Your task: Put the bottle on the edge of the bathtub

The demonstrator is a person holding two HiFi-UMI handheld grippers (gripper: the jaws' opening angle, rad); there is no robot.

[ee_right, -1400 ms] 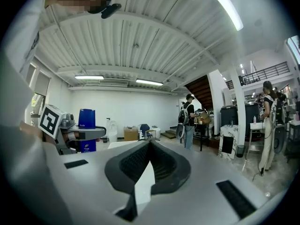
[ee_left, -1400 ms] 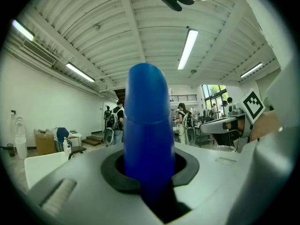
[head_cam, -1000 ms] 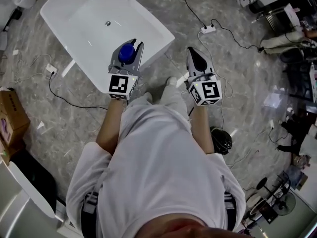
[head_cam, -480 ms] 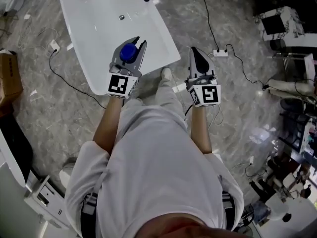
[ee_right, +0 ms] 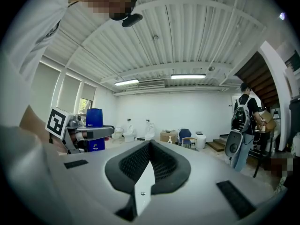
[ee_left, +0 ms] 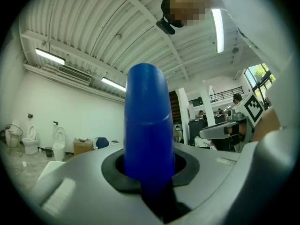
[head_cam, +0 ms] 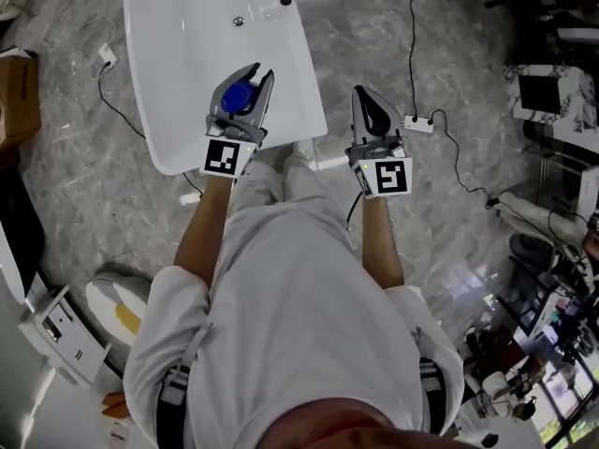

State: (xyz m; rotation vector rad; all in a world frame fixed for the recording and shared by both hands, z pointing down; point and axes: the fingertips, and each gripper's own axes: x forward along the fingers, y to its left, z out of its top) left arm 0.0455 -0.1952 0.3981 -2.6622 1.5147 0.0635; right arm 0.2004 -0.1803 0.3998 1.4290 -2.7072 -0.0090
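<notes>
**Bottle brought up to the bathtub; set-down not yet made**
Within the last second the bathtub has moved from off to the left to directly ahead, so its edge is probably now within reach. The left gripper clamps the blue bottle upright over the tub's near end. The right gripper has its jaws together on nothing.

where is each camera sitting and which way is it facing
Head view: on the person's head, looking steeply down at the bathtub; shows torso, forearms, the left gripper shut on the bottle, the right gripper.
Left gripper view: on the left gripper, looking level across the room past the bottle; shirt and right forearm at right.
Right gripper view: on the right gripper, looking level toward the far wall over shut fingers; shirt and left forearm at left.
Shared: all three show the bottle.
</notes>
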